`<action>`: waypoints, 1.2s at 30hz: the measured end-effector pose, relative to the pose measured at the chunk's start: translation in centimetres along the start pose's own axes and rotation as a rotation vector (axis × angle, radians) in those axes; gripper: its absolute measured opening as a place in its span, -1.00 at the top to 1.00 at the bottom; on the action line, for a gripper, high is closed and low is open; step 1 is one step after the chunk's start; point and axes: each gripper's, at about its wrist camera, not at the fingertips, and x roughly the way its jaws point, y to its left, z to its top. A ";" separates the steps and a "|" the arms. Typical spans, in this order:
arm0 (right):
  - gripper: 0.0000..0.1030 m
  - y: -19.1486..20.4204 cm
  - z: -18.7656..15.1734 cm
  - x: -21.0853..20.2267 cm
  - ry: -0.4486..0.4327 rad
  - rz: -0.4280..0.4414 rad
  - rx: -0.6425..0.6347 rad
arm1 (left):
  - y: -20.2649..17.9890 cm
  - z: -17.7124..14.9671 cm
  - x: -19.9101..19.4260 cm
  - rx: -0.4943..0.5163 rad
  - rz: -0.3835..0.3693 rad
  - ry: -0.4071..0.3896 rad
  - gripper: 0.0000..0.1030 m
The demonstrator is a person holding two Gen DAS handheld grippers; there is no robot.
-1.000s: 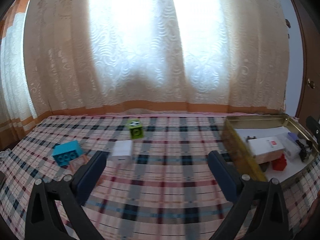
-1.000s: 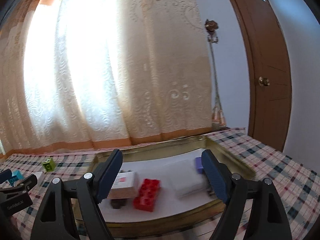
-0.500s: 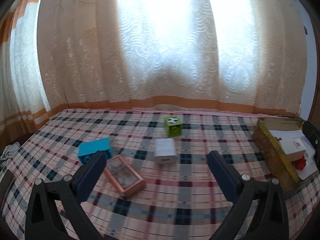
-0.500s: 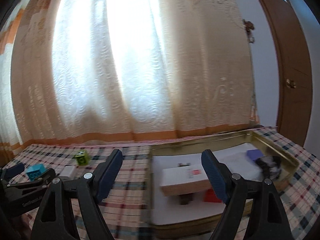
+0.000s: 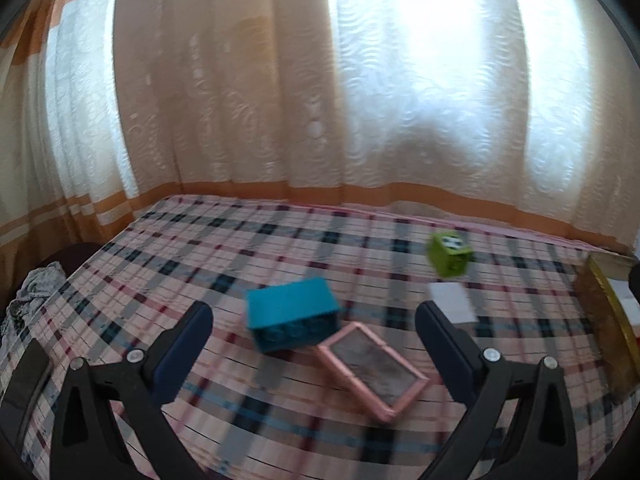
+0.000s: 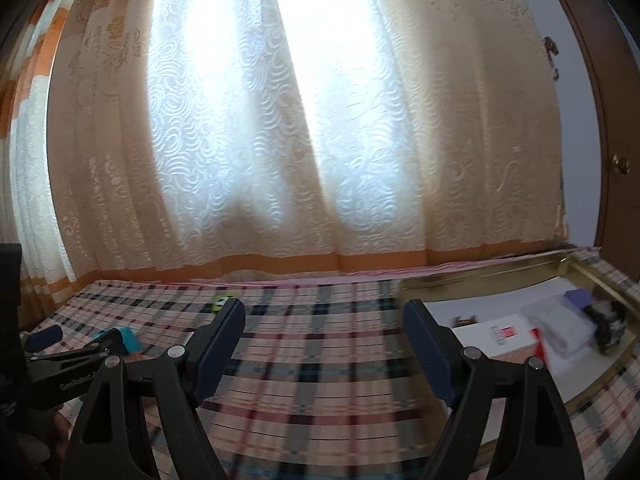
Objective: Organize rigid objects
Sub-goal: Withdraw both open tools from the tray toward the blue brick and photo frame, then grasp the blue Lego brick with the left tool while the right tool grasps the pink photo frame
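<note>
On the plaid cloth a teal brick [image 5: 292,314] lies just beyond my open left gripper [image 5: 314,334]. A pink-framed flat case [image 5: 374,372] rests against its near right side. Further right sit a white block [image 5: 452,302] and a green cube [image 5: 450,254]. My right gripper [image 6: 324,330] hangs open over bare cloth, nothing between its fingers. A gold tray [image 6: 480,276] at the right holds a white box with a red mark [image 6: 496,336], a purple piece [image 6: 578,298] and a dark object [image 6: 608,322]. The left gripper [image 6: 60,354] shows at the right wrist view's left edge.
Lace curtains [image 5: 320,100] hang along the far edge of the plaid surface. A wooden door [image 6: 612,120] stands at the right. Crumpled grey cloth [image 5: 32,292] lies off the left edge. The tray's gold wall [image 5: 608,320] rises at the right of the left wrist view.
Both views have swung left. The teal brick and pink case now sit between my left fingers' line; the tray has slid to the right edge in both views.
</note>
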 end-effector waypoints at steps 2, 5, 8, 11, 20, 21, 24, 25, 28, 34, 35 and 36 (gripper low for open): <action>-0.61 0.7 0.0 0.4 0.015 0.016 0.009 | 0.9 0.2 0.6 -0.009 0.016 0.010 -0.99; -0.61 2.2 -0.2 1.1 0.043 0.049 0.021 | 2.3 0.5 1.5 -0.034 0.044 0.033 -0.99; -0.61 3.5 -0.4 2.1 0.083 0.073 0.031 | 4.0 0.9 2.5 -0.076 0.066 0.056 -0.99; -0.61 4.9 -0.8 3.4 0.161 0.131 0.059 | 4.8 1.2 3.3 -0.081 0.097 0.065 -0.99; -0.61 11.5 -2.9 7.0 0.409 0.360 -0.070 | 7.5 2.0 5.1 -0.094 0.158 0.126 -0.99; -0.61 12.5 -3.3 7.4 0.440 0.385 -0.102 | 8.1 2.1 5.2 -0.116 0.159 0.135 -0.99; -0.61 14.8 -4.1 8.4 0.511 0.423 -0.172 | 9.4 2.0 5.4 -0.167 0.169 0.145 -0.99; -0.61 15.6 -4.3 8.7 0.532 0.424 -0.199 | 9.6 2.0 5.5 -0.175 0.167 0.148 -0.99; -0.61 17.2 -5.0 9.2 0.578 0.429 -0.252 | 9.5 2.1 5.4 -0.176 0.151 0.143 -0.99; -0.09 17.9 -5.4 9.2 0.592 0.371 -0.329 | 7.8 2.1 5.1 -0.130 0.094 0.128 -0.99; 0.03 17.7 -5.3 9.1 0.590 0.374 -0.328 | 7.7 2.1 5.0 -0.133 0.082 0.128 -0.99; 0.04 17.4 -5.2 9.0 0.589 0.377 -0.323 | 7.6 2.1 5.0 -0.135 0.071 0.128 -0.99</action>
